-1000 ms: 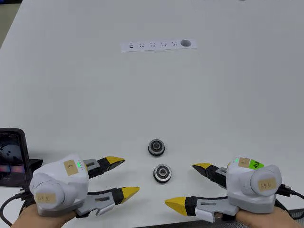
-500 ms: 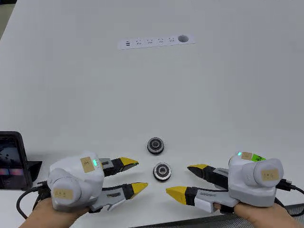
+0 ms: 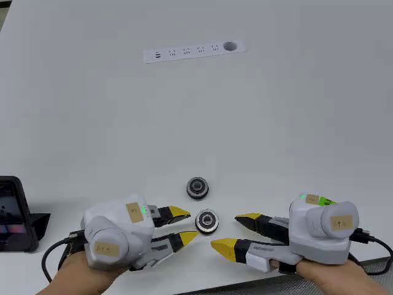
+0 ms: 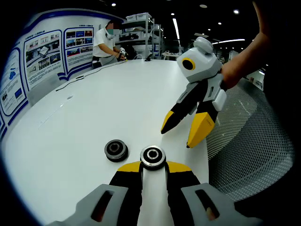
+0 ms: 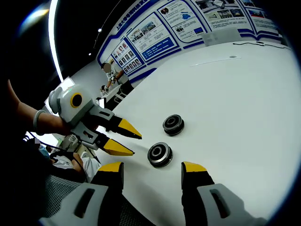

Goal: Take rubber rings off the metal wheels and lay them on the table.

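Two small metal wheels with black rubber rings lie flat on the white table [image 3: 276, 123]. The near wheel [image 3: 207, 221] sits between my two grippers, and the far wheel [image 3: 197, 187] lies just beyond it. My left gripper [image 3: 185, 224] is open by a narrow gap, its yellow tips right at the near wheel [image 4: 152, 157]; I cannot tell if they touch it. My right gripper [image 3: 230, 232] is wide open a little to the wheel's right, holding nothing. From the right gripper [image 5: 153, 168] the near wheel [image 5: 160, 154] lies just ahead, the far wheel [image 5: 173, 124] behind it.
A white power strip [image 3: 193, 50] lies at the far side of the table. A black screen on a stand [image 3: 12, 212] sits at the left edge with a cable. Mesh flooring [image 3: 371, 267] shows past the table's near edge. A person [image 4: 106, 42] stands far off.
My left gripper has moved right up to the near wheel and its jaws have narrowed. The right gripper has shifted slightly left. Both wheels stay put.
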A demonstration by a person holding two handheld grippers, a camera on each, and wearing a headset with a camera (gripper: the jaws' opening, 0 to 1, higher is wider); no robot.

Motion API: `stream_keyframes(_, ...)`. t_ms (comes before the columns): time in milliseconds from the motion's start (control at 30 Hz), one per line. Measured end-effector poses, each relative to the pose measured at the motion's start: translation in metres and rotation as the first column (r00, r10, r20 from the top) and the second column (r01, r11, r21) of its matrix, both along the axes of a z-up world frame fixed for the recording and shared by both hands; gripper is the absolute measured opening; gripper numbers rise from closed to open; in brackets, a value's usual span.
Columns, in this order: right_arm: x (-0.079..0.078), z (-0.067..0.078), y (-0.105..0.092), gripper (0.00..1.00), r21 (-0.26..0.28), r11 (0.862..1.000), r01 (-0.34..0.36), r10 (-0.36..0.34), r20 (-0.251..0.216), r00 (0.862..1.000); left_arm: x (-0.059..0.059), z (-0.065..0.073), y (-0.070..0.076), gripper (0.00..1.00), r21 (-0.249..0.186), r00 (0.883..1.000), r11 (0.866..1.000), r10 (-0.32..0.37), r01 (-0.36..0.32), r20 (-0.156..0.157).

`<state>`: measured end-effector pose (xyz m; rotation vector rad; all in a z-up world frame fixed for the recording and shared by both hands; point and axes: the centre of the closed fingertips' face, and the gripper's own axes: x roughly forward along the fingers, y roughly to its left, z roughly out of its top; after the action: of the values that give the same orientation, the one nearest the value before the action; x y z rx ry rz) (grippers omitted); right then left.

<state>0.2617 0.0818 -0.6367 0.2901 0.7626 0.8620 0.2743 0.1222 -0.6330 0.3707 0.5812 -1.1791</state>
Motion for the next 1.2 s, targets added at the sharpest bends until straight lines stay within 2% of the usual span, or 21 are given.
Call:
stream_keyframes(333,0.003,-0.002,0.003,0.5,0.014,1.0,0.002,-0.002,-0.008,1.0,0.006,-0.006,-0.01,0.16,0.036,1.0,0.999,-0.025,0.024,0.008)
stream_keyframes(833,0.006,-0.003,0.002,0.49,0.029,0.999,0.018,-0.017,-0.016,1.0,0.011,-0.014,-0.027,0.15,0.038,0.999,0.998,-0.046,0.046,-0.01)
stream_keyframes(1200,0.009,-0.003,0.006,0.49,0.065,0.997,0.042,-0.039,-0.045,0.998,0.009,-0.021,-0.026,0.14,0.074,0.997,0.994,-0.079,0.079,-0.01)
